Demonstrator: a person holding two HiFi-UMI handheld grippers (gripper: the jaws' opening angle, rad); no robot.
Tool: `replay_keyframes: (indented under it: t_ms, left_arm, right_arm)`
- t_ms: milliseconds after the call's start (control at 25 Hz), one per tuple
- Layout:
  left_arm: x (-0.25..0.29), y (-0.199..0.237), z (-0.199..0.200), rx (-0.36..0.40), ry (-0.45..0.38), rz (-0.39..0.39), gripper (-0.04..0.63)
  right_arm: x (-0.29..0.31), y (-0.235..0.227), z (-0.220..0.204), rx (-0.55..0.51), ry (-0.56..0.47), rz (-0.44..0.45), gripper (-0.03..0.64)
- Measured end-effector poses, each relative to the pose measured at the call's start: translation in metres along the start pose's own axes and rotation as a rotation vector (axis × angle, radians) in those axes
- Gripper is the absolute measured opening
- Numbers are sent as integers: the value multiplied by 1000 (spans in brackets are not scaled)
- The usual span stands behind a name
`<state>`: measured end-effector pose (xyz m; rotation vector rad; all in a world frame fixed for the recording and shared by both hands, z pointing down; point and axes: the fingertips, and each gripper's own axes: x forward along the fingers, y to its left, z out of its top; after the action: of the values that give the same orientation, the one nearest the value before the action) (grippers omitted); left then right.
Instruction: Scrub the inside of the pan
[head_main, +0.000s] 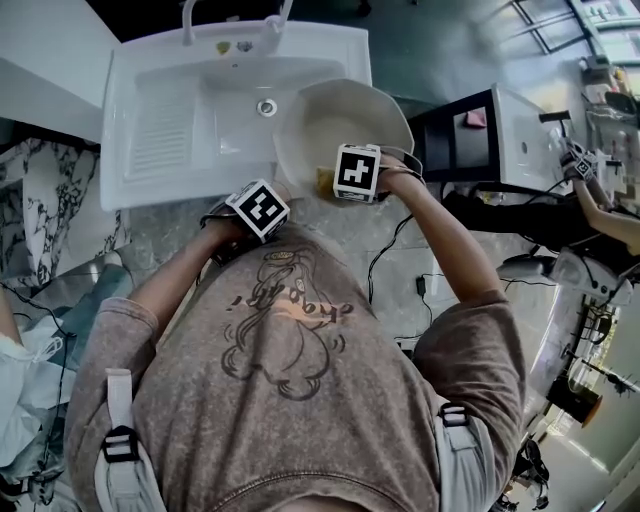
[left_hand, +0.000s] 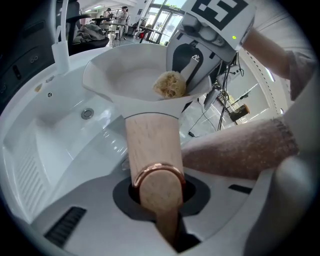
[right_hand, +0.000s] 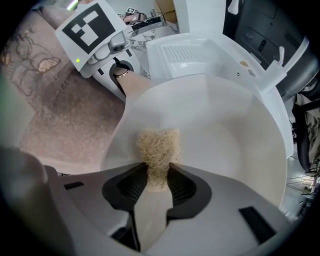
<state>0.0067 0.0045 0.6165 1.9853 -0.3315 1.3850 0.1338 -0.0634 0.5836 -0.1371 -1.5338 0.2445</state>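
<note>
A cream-white pan (head_main: 345, 125) hangs over the right part of the white sink (head_main: 165, 130). Its wooden handle (left_hand: 152, 145) with a copper ring runs straight into my left gripper (left_hand: 159, 197), which is shut on it. The pan's bowl (left_hand: 130, 80) tilts away from that gripper. My right gripper (right_hand: 157, 181) is shut on a tan loofah scrubber (right_hand: 157, 147), whose free end presses on the near inner wall of the pan (right_hand: 220, 135). In the head view the right gripper (head_main: 345, 185) sits at the pan's near rim, the left gripper (head_main: 262, 215) just beside it, lower left.
The sink has a ribbed drain board (head_main: 160, 135), a drain (head_main: 266, 107) and a tap (head_main: 190, 20) at the back. A dark cabinet with a white top (head_main: 490, 135) stands to the right. Cables (head_main: 385, 255) lie on the floor below.
</note>
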Motion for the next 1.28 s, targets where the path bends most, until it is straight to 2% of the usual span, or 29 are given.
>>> replay_keyframes:
  t_ms: [320, 680, 1040, 1280]
  left_arm:
    - [-2, -2, -3, -8, 9, -11, 51]
    - [-1, -6, -2, -9, 2, -36, 52]
    - [-1, -9, -1, -3, -7, -43, 53]
    - [0, -9, 1, -3, -10, -43, 54]
  right_arm:
    - [12, -4, 34, -24, -30, -6, 139]
    - [23, -28, 56, 26, -55, -28, 140]
    - [27, -56, 70, 77, -71, -78, 140]
    - [26, -77, 75, 110, -105, -142, 140]
